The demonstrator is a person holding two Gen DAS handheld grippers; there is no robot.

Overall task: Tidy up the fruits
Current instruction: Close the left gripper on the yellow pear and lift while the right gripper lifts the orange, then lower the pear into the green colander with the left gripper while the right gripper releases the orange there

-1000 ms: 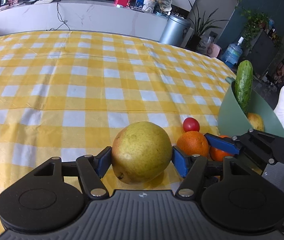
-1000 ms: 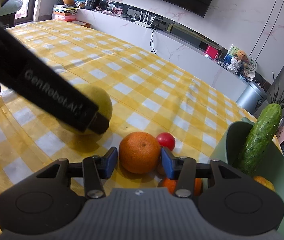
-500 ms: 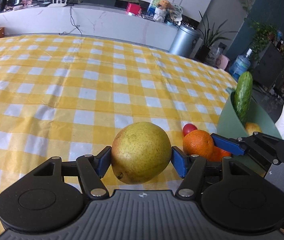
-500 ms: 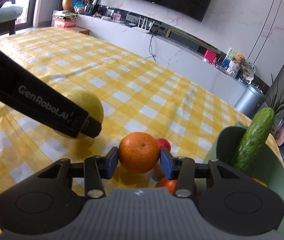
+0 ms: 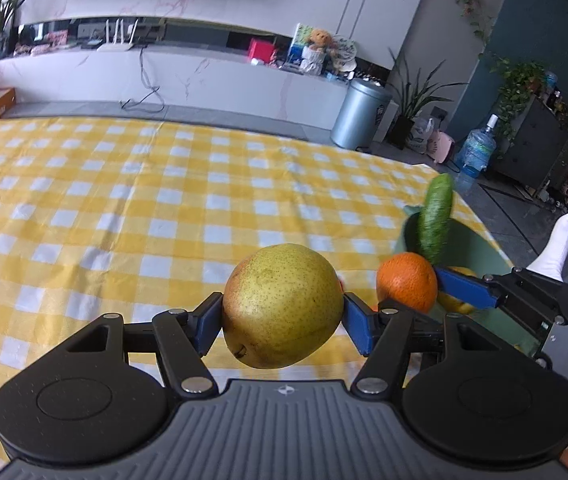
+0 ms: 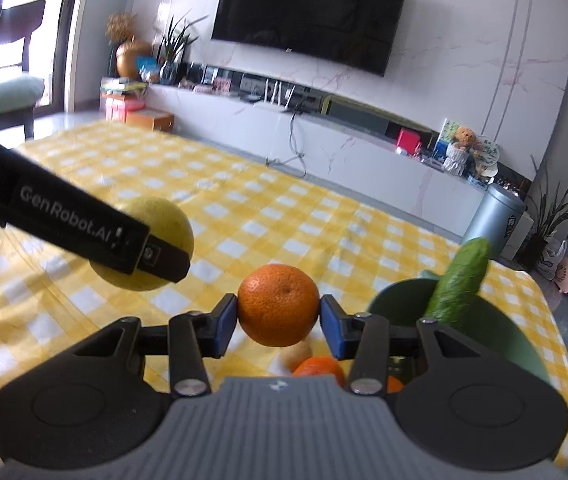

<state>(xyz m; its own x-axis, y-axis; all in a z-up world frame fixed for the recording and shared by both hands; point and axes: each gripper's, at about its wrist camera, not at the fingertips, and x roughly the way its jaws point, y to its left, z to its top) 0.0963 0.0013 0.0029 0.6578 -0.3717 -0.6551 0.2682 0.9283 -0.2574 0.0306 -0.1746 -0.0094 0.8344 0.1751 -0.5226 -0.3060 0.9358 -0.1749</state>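
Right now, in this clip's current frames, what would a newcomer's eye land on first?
Two fruits held in the air above the yellow checked tablecloth: a speckled pear clamped in the left gripper, and an orange clamped in the right gripper. Next, the green bowl at the table's right edge, with a cucumber standing up out of it.
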